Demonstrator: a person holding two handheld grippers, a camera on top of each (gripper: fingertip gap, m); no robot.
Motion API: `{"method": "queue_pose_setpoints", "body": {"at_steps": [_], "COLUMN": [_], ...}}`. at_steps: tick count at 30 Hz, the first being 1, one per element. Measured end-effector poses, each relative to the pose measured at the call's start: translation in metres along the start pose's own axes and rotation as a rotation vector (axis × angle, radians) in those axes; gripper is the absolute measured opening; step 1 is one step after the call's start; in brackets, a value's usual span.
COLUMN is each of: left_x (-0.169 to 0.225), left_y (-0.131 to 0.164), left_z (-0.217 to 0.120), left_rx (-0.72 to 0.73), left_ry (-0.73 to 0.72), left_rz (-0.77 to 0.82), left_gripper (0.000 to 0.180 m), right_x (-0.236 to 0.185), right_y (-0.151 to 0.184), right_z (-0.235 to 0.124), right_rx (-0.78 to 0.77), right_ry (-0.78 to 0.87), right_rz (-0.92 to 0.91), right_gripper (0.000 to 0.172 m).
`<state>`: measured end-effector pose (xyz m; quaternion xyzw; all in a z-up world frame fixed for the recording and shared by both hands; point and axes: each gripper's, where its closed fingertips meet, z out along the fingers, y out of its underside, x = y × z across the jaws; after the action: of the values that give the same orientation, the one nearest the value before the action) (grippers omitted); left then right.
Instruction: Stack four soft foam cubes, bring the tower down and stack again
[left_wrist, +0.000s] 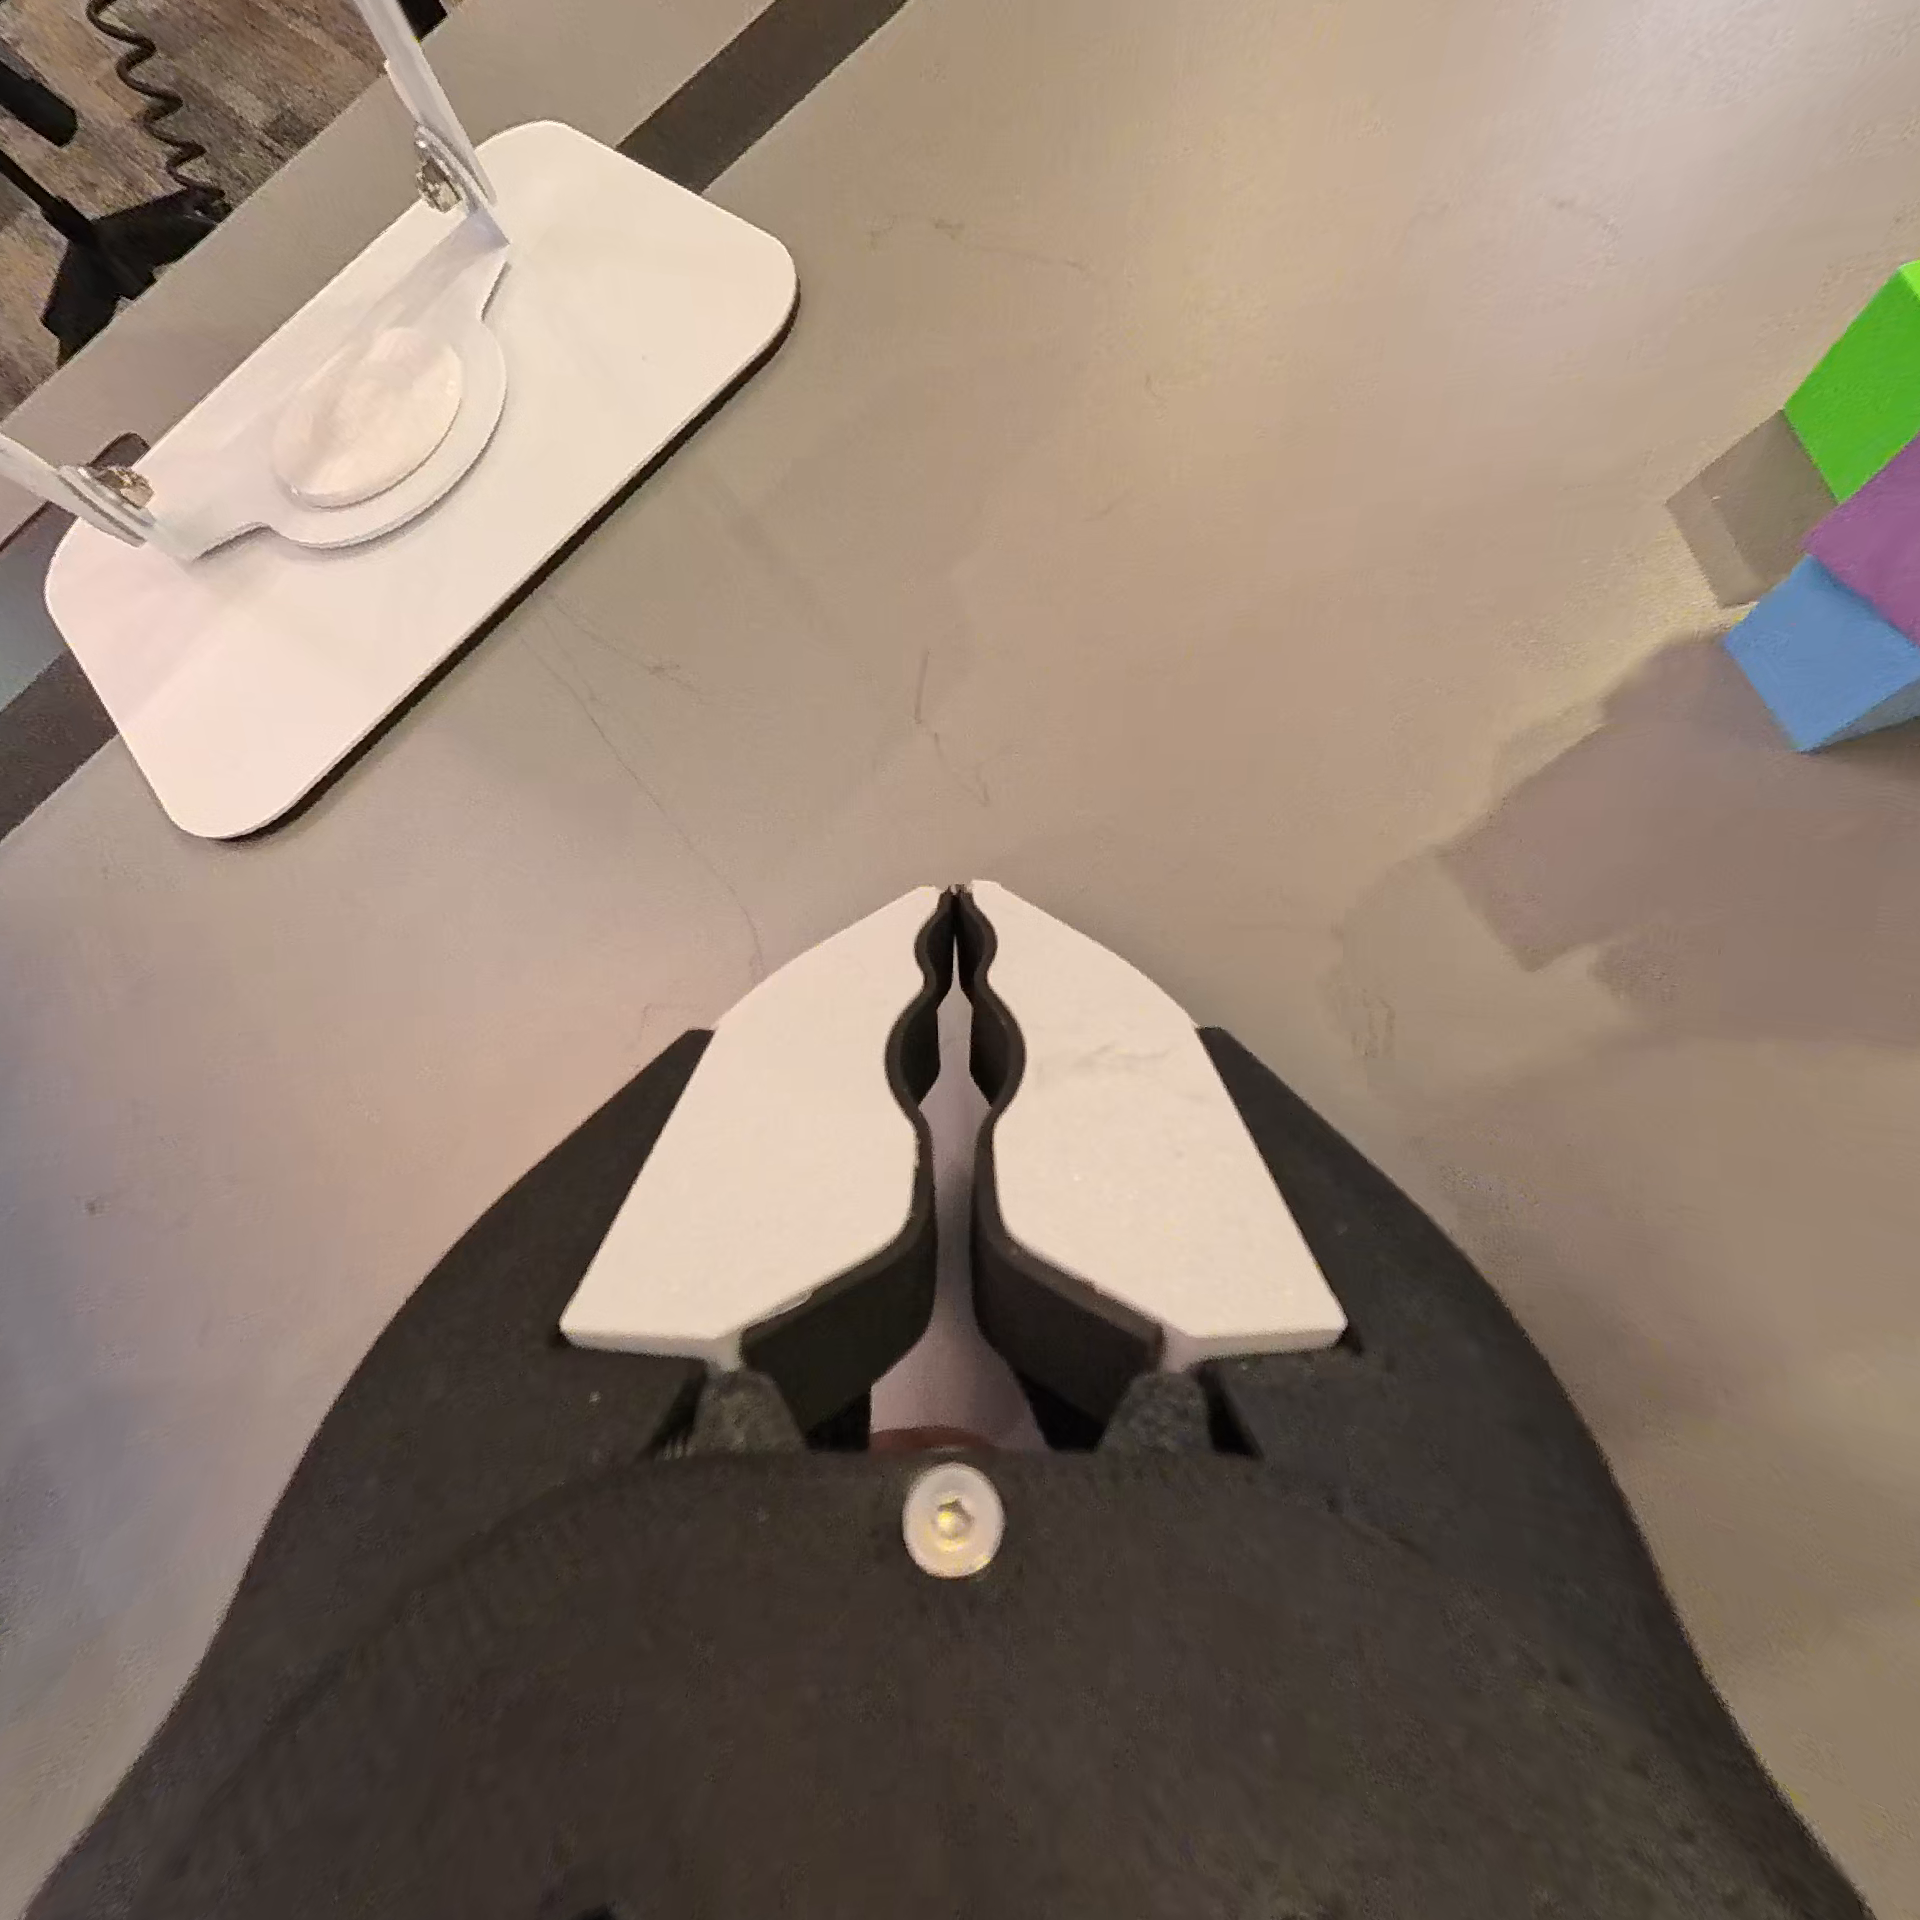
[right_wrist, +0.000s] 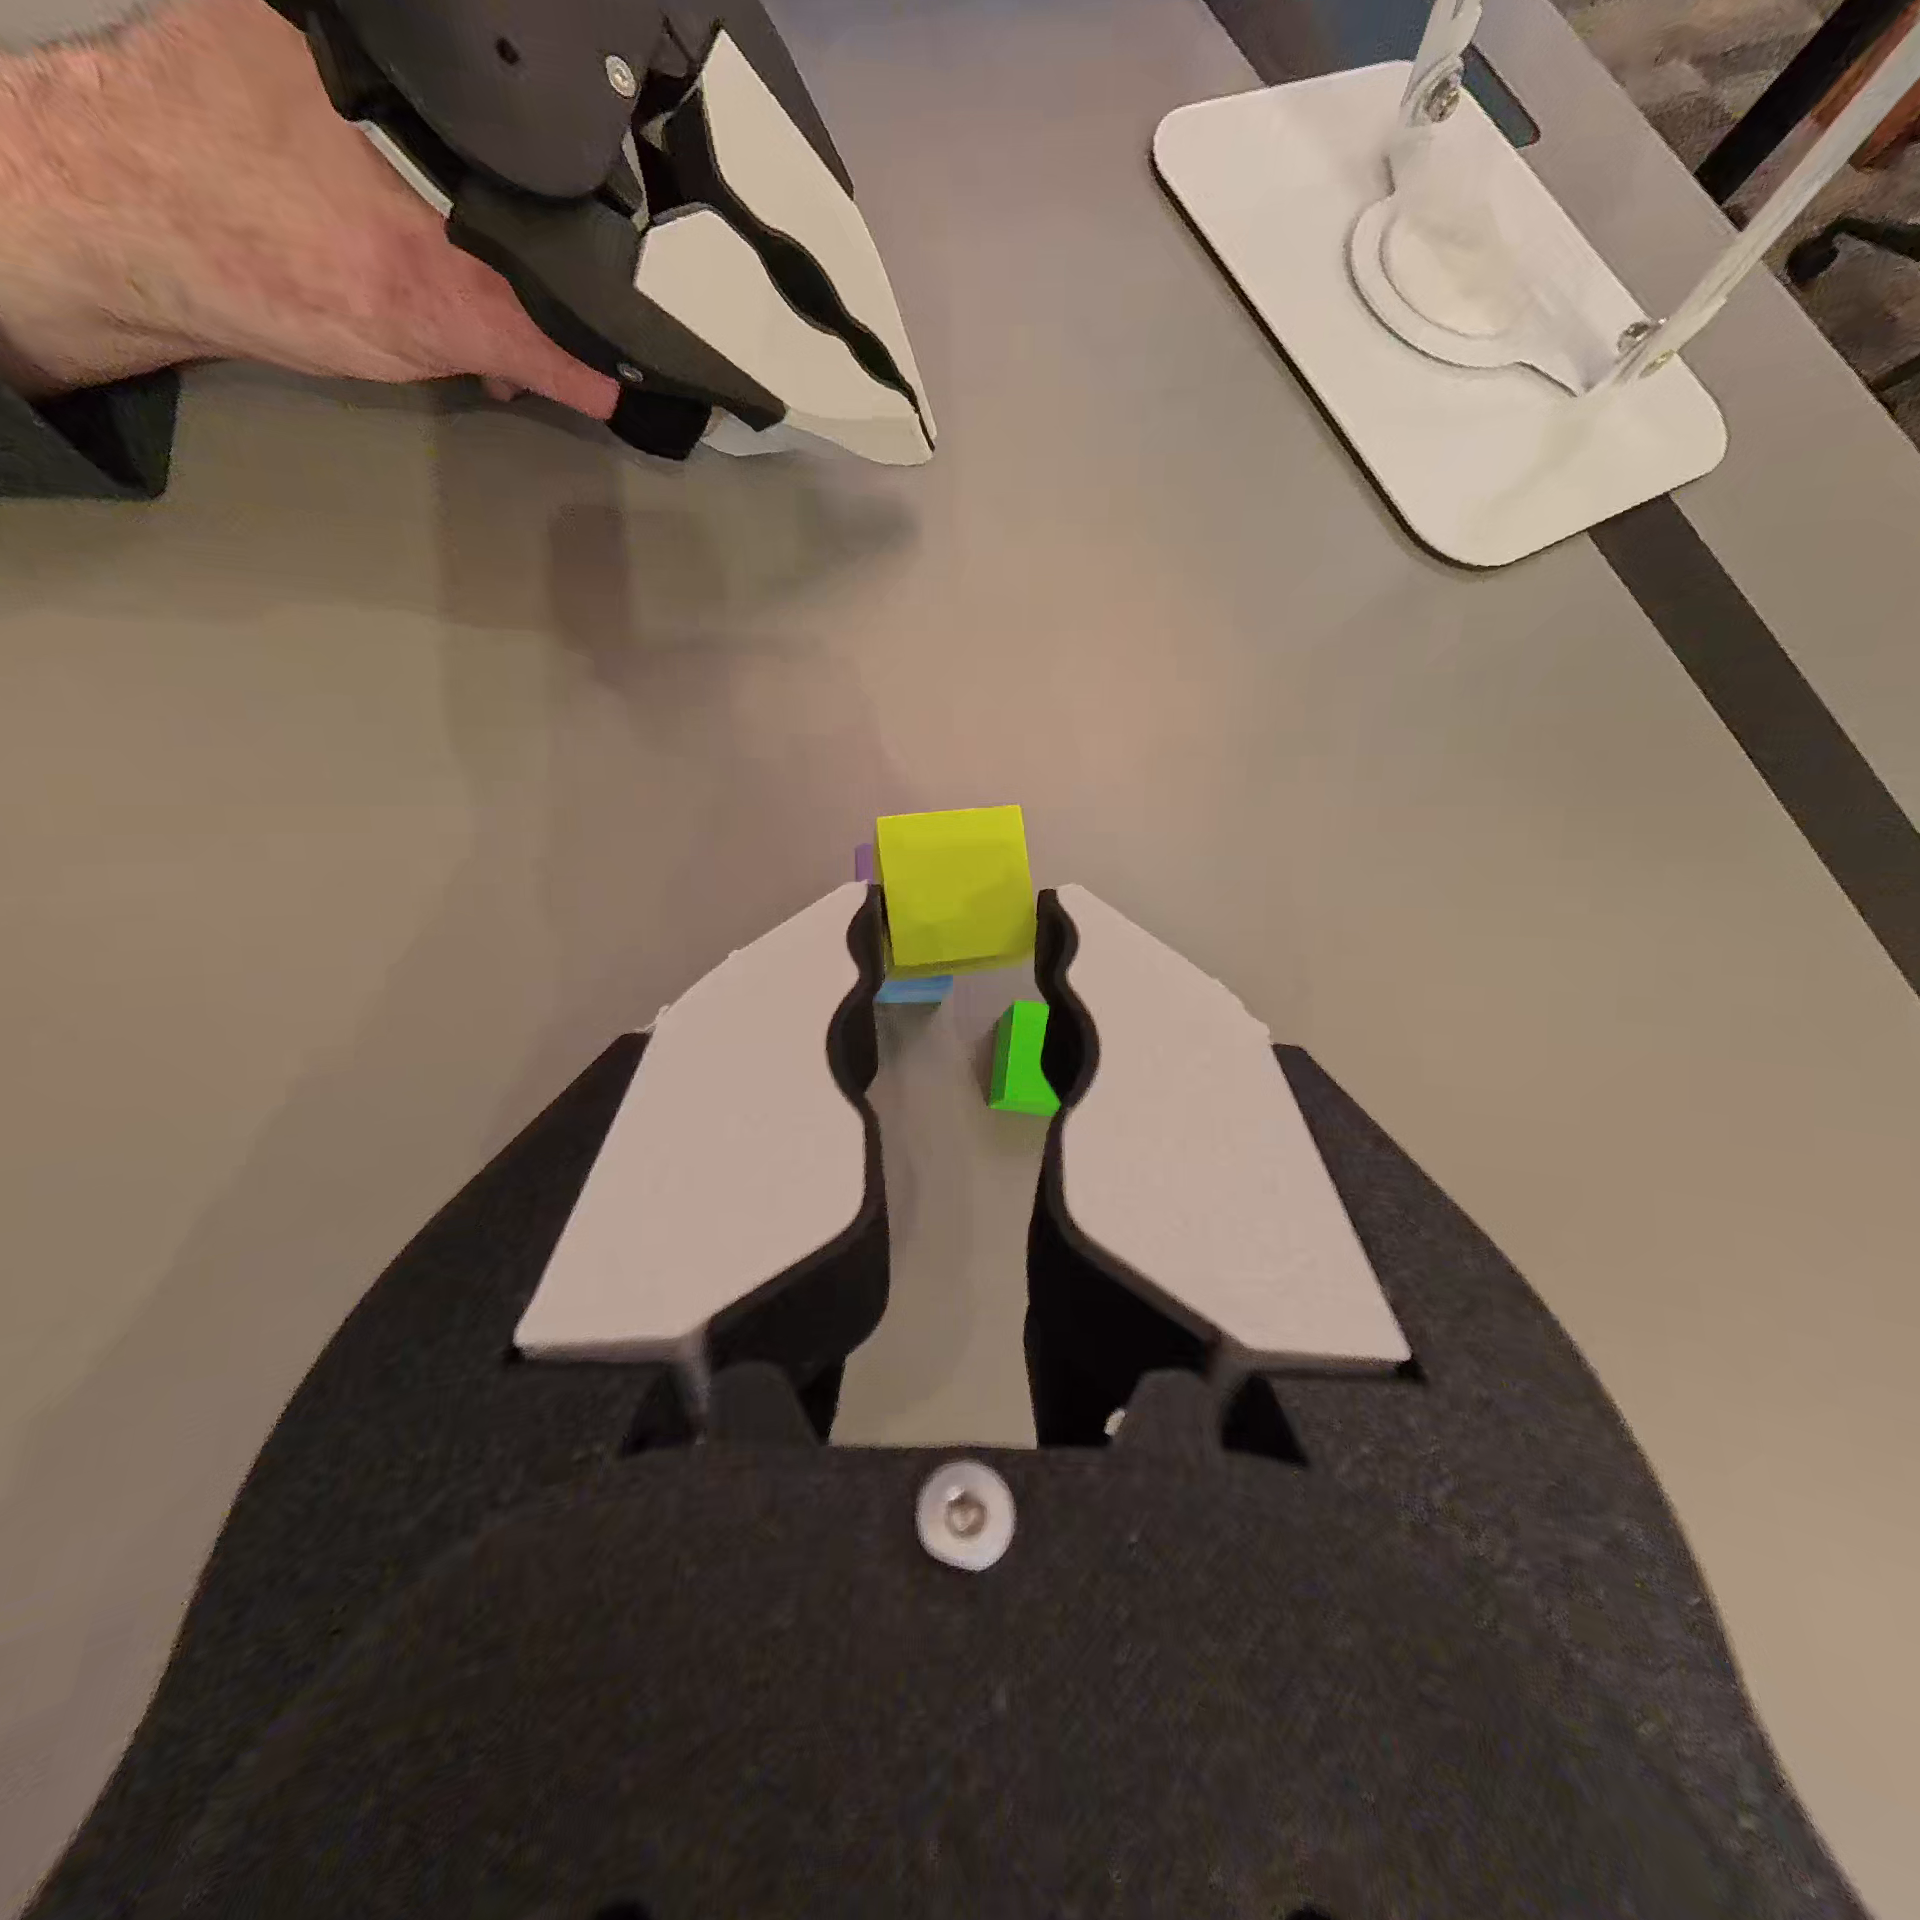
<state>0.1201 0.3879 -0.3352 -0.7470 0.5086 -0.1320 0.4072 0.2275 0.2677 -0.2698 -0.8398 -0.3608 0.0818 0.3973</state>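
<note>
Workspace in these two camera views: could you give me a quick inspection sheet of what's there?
Surface: grey table, with a dark strip along one side.
Job's things: yellow cube between the right fingertips; green cube, purple cube and blue cube piled unevenly.
Clutter: white stand base with metal legs.
Grippers: left gripper shut and empty, held by a hand; right gripper around the yellow cube, unclear whether both pads press it.
Cables: dark coiled cable beyond the table.
Surroundings: patterned floor.
</note>
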Motion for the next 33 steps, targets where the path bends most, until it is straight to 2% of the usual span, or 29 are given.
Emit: {"method": "queue_pose_setpoints", "body": {"at_steps": [15, 18, 21, 27, 33], "left_x": [0.001, 0.001, 0.002, 0.002, 0.002], "left_y": [0.001, 0.001, 0.001, 0.001, 0.002], "left_z": [0.001, 0.001, 0.001, 0.001, 0.001], "left_rx": [-0.006, -0.008, -0.01, -0.011, -0.014], "left_ry": [0.006, 0.005, 0.006, 0.007, 0.005], "left_rz": [0.009, 0.01, 0.012, 0.012, 0.017], "left_gripper": [0.0, 0.0, 0.0, 0.0, 0.0], "right_x": [-0.004, -0.003, -0.005, 0.004, 0.034], "right_y": [0.004, 0.004, 0.005, -0.005, 0.029], "right_z": [0.022, 0.021, 0.022, 0.001, -0.009], "right_rx": [-0.057, -0.057, -0.064, 0.025, -0.026], "right_ry": [-0.008, -0.002, -0.004, 0.01, 0.09], "right_rz": [0.009, 0.007, -0.005, 0.015, 0.073], "right_gripper": [0.027, 0.028, 0.037, 0.042, 0.042]}}
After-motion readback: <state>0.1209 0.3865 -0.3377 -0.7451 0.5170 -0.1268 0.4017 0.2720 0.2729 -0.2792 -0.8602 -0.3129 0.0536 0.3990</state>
